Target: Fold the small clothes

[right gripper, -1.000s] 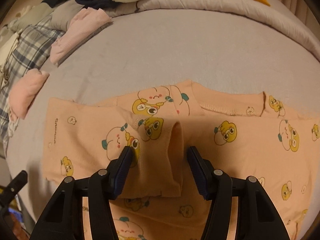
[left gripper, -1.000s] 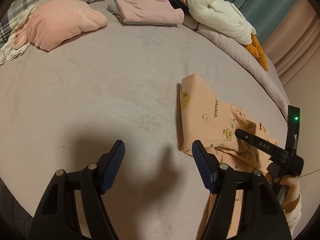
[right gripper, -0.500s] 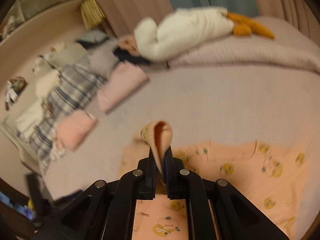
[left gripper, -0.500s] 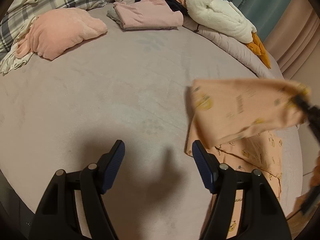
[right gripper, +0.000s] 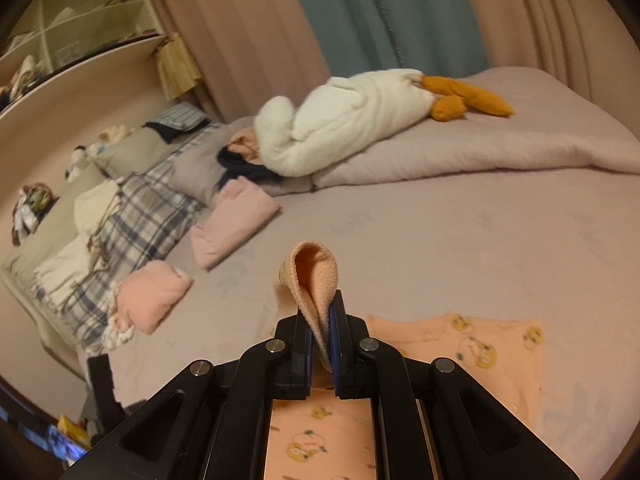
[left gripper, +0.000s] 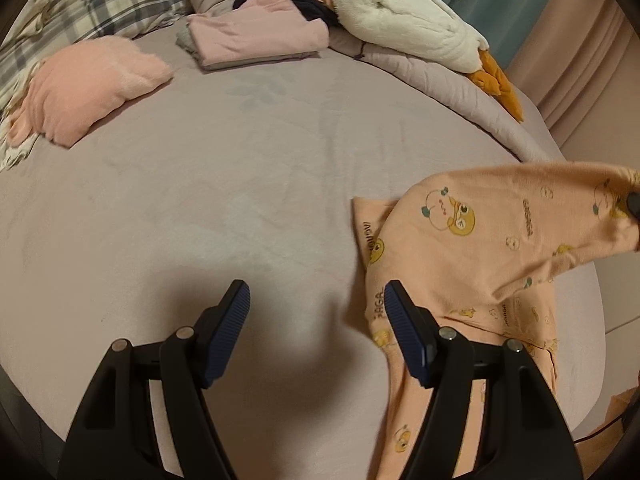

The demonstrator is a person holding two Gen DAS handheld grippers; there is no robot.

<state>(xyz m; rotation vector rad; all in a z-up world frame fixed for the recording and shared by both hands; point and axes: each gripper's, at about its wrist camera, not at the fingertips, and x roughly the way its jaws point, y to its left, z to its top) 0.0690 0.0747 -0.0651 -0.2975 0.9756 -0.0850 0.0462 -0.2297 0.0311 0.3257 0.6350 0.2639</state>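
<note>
An orange garment printed with cartoon ducks (left gripper: 472,264) lies at the right side of the mauve bed (left gripper: 224,184). Its near part is lifted off the bed toward the right edge of the left wrist view. My right gripper (right gripper: 321,316) is shut on a pinched fold of that garment (right gripper: 314,276), which loops up above its fingers; the rest of the cloth (right gripper: 472,348) lies flat below. My left gripper (left gripper: 316,304) is open over bare bedding, its right finger (left gripper: 404,332) just beside the garment's left edge, nothing between its pads.
Folded pink clothes (left gripper: 256,34), a fluffy pink piece (left gripper: 84,88) and a plaid pillow (left gripper: 100,0) lie at the far left. A white plush duck (left gripper: 404,12) rests on a rolled duvet (right gripper: 460,152) at the back. Curtains (right gripper: 372,12) and shelves (right gripper: 60,36) stand behind.
My right gripper closed on a fold of the orange garment and rose, lifting part of the cloth off the bed. My left gripper shifted slightly and stayed open.
</note>
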